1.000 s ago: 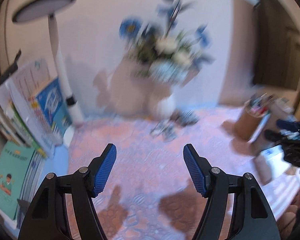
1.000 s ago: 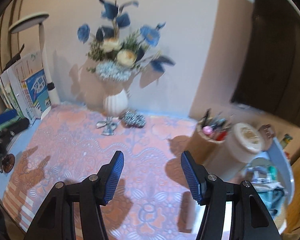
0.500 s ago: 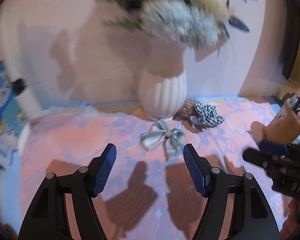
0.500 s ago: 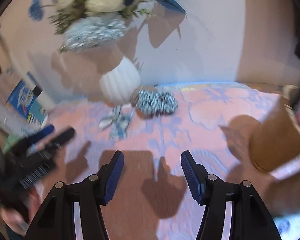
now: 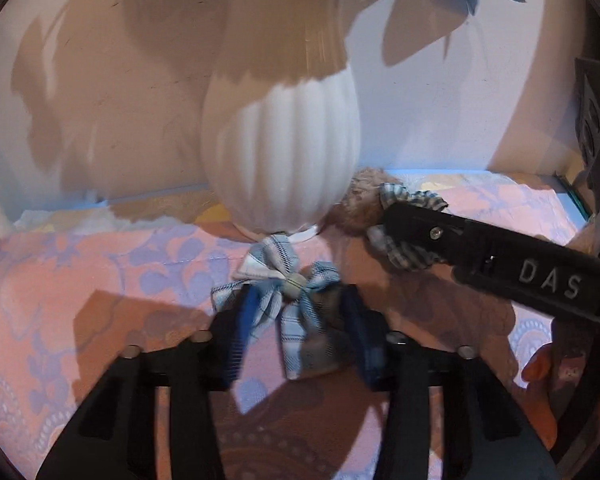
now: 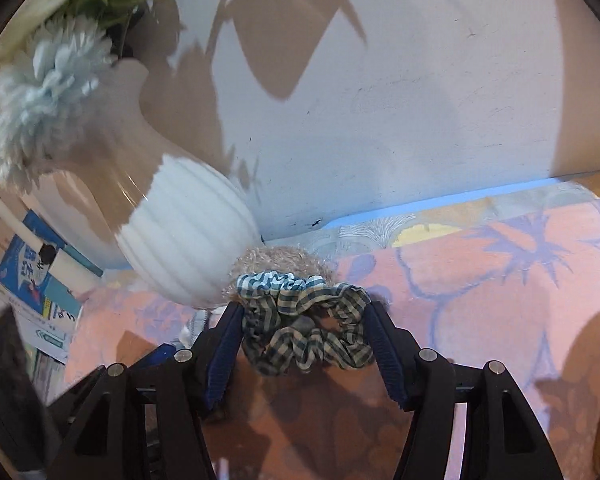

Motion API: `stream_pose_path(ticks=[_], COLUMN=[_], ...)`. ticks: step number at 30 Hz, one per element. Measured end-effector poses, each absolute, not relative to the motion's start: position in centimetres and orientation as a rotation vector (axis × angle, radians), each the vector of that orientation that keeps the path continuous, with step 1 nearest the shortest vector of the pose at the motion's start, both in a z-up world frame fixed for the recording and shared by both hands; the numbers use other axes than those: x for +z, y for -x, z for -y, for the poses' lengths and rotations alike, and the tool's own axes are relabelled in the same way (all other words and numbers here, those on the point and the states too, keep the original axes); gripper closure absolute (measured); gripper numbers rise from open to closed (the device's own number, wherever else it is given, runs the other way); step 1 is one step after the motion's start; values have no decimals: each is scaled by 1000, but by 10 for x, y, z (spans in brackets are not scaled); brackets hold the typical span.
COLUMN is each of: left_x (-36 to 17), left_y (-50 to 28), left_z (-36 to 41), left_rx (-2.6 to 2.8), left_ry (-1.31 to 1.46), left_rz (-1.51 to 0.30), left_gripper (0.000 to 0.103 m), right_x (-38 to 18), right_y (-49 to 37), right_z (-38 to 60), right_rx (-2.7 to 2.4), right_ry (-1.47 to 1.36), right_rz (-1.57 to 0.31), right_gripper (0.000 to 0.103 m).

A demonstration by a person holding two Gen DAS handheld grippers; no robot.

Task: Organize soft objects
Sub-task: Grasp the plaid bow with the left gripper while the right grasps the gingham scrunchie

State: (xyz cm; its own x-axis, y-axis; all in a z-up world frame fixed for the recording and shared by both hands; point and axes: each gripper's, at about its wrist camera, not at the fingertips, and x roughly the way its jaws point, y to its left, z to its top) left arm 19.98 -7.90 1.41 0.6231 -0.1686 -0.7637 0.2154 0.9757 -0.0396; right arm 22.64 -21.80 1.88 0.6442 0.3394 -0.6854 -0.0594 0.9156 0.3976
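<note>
Two hand-held grippers work low over the patterned desk (image 5: 60,280) in front of a white ribbed vase (image 5: 280,152). On the left, the left hand-held gripper (image 5: 298,332) has its jaws apart, straddling a blue plaid bow (image 5: 288,292) that lies on the desk just in front of the vase base. On the right, the right hand-held gripper (image 6: 304,344) has its blue pads (image 6: 224,348) set against both sides of a checked scrunchie (image 6: 308,328), which rests on the desk beside a fuzzy tan scrunchie (image 6: 276,260) touching the vase.
</note>
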Motion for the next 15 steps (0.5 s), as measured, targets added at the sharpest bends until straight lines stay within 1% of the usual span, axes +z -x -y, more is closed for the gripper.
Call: stream_pose_path(ticks=[1, 2, 4, 6, 7, 12, 15], left_x=[13, 13, 14, 15, 16, 20, 27], left_y=[-200, -200, -197, -196, -195, -189, -169], left_z=[80, 81, 81, 80, 78, 53, 45], left_rx=[-218, -219, -211, -213, -218, -224, -228], left_ry=[-67, -72, -81, -73, -59, 27, 43], left_rz=[-870, -865, -853, -846, -841, -846, -857], left_gripper=[70, 72, 75, 76, 76, 76, 76], right_x=[21, 23, 23, 24, 26, 32, 43], right_y=[-224, -223, -221, -218, -215, -190, -164], right_z=[216, 214, 210, 206, 204, 205, 208], right_rx=[235, 240, 250, 240, 238, 239, 254], right_ry=[-348, -334, -309, -283, -273, -288, -299], right_rz=[-834, -826, -827, -815, -804, -786, -775], right_gripper=[53, 59, 78, 84, 87, 87, 87])
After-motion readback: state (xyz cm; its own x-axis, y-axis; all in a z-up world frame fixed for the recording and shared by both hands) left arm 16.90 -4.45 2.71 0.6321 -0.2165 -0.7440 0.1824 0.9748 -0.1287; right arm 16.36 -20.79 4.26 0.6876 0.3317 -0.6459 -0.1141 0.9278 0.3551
